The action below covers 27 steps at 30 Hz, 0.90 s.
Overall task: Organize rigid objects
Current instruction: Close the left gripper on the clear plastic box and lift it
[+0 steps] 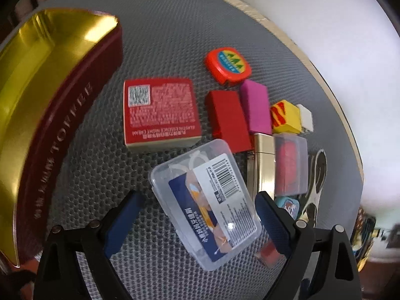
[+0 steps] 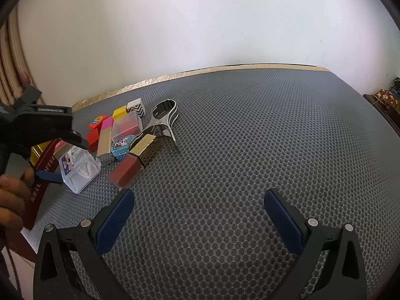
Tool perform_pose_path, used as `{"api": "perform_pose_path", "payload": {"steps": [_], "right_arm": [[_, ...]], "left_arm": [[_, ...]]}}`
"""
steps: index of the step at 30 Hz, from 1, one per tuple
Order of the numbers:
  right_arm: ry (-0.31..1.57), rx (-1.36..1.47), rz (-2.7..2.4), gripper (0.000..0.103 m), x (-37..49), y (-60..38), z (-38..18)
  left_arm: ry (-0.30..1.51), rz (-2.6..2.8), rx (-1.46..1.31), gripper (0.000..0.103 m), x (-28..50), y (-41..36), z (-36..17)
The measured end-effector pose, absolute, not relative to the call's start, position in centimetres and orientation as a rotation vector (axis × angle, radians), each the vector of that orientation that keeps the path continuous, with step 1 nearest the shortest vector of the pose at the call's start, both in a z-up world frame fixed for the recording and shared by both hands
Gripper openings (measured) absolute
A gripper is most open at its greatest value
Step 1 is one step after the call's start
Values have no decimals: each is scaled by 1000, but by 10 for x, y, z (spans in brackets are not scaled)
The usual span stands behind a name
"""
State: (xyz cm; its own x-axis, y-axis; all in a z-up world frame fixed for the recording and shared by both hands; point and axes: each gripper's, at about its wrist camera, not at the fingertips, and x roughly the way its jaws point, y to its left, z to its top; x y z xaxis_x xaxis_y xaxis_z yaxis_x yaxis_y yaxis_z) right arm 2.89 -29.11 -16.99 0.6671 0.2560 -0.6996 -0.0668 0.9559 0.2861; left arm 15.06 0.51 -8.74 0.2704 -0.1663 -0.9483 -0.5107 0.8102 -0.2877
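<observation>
Your left gripper (image 1: 197, 215) stands spread wide around the clear plastic case (image 1: 205, 207) low in the frame, not yet clamped. Your right gripper (image 2: 200, 215) gapes empty over bare mat (image 2: 250, 137). Beyond the case, mid-frame, sit the red box (image 1: 160, 112), blocks and a tape measure (image 1: 227, 66), all loose. At upper left the gold-lined tin (image 1: 37, 80) looks empty, so nearly everything seems left to sort.

Grey honeycomb mat (image 2: 237, 130), white wall (image 2: 200, 25), gold-trimmed table edge (image 2: 160, 78)
</observation>
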Motion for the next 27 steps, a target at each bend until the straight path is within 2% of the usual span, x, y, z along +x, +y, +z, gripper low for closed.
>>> {"api": "perform_pose_path", "payload": {"steps": [4,6,13,27], "right_arm": [[829,258,195,103,29,-292,-170],[832,264,199,103,30,-293,-171],[842,279,212,103,32,-293,-173],[866,248,201,103,38,-284,-178]], "left_arm": [[1299,284,-584,92,153,-3,-91],[1293,329,-515,72,153,-11,-89],[1260,283,-384,70,149,-31,-89],[1194,219,-257,70,80,-41,-86]]}}
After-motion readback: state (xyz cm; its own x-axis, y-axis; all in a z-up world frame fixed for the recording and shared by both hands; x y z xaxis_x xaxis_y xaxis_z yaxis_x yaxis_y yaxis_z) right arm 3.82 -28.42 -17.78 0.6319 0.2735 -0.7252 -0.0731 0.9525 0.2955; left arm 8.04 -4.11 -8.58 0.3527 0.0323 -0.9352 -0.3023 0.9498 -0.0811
